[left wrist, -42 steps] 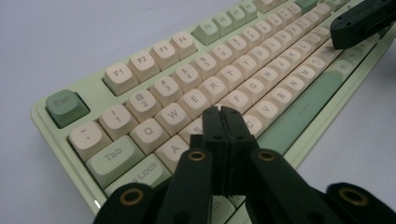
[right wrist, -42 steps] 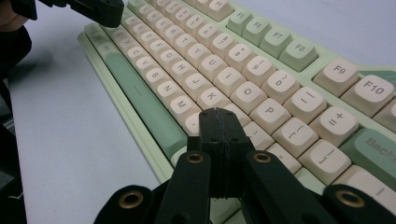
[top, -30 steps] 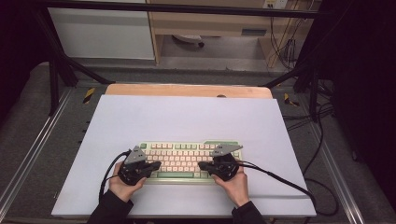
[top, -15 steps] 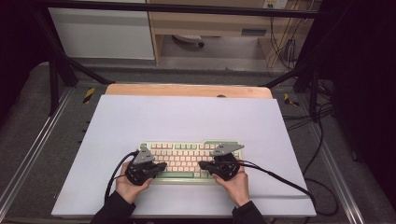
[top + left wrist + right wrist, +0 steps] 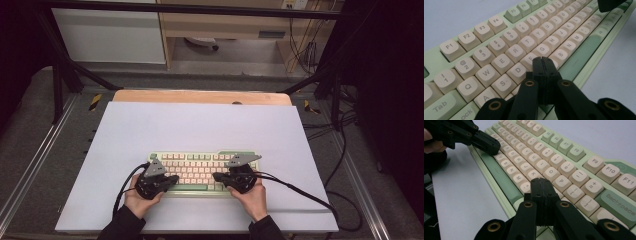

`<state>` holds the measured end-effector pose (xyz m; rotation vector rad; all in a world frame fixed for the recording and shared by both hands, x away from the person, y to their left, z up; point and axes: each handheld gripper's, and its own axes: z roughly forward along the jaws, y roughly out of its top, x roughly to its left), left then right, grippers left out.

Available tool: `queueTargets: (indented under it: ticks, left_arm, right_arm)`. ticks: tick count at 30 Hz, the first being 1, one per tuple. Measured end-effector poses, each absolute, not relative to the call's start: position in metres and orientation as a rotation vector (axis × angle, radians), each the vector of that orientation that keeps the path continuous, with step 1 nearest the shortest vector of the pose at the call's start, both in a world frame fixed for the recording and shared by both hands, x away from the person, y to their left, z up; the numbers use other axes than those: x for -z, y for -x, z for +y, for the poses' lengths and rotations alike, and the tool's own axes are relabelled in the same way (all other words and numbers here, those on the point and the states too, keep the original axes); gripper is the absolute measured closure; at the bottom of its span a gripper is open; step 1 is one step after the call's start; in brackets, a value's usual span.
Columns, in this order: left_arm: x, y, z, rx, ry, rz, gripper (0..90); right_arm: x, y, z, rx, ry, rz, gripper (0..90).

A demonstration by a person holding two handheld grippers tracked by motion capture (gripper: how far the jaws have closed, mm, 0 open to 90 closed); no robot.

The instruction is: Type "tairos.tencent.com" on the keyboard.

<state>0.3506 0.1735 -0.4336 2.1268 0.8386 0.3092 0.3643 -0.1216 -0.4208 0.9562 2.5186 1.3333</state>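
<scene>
A pale green keyboard (image 5: 200,162) with cream keys lies near the front of a white table sheet (image 5: 200,125). My left gripper (image 5: 173,179) points right over the keyboard's left half. In the left gripper view its jaws (image 5: 542,60) are shut with nothing between them, tips just above the keys near F and C (image 5: 486,32). My right gripper (image 5: 216,176) points left over the right half. Its jaws (image 5: 540,181) are shut and empty too, hovering near the L and comma keys (image 5: 564,147). The left gripper (image 5: 487,143) also shows at the right gripper view's upper left.
A wooden table edge (image 5: 200,96) runs behind the sheet. Black cables (image 5: 300,192) trail from the grippers over the sheet's front right and left. Metal frame rails (image 5: 60,85) flank the table. Bare sheet lies behind and beside the keyboard.
The left gripper has edged slightly to the right along the keyboard's front rows. The right gripper has kept still, and both jaws stay shut.
</scene>
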Motion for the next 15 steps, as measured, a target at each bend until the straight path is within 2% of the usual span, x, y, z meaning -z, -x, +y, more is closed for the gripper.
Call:
queueTargets:
  ticks: [15]
  left_arm:
    - [0.425,-0.347,0.185,-0.329,-2.093,0.845,90.0]
  right_arm:
    - [0.419,-0.364,-0.122,-1.345,-0.959,2.512,90.0]
